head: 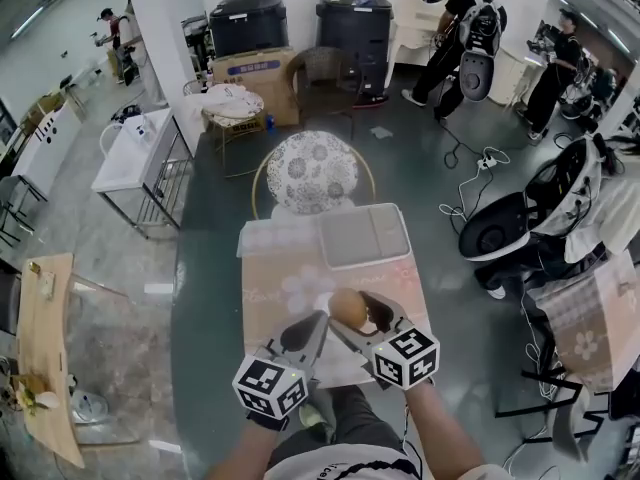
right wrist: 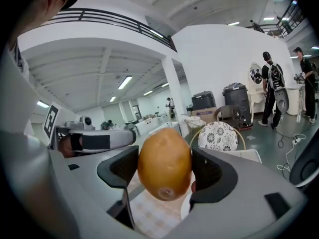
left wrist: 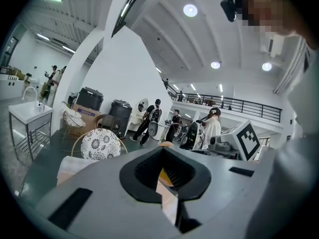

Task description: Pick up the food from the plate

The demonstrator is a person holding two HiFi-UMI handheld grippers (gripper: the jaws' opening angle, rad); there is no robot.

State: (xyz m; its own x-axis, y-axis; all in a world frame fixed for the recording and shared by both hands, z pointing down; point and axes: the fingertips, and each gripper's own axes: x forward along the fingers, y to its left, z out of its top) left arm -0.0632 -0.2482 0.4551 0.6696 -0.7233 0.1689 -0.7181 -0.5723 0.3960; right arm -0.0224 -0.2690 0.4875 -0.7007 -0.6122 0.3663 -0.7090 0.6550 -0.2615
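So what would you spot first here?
First, the smooth brown potato, or what looks like one, pinched in the right gripper over the little table. Next, the round chair with a flowery cushion, just behind that table.

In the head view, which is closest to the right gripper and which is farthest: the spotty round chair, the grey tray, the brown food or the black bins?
1. The brown food, held in the fingers of the right gripper.
2. The grey tray, on the table just beyond.
3. The spotty round chair, behind the table.
4. The black bins, farthest back.
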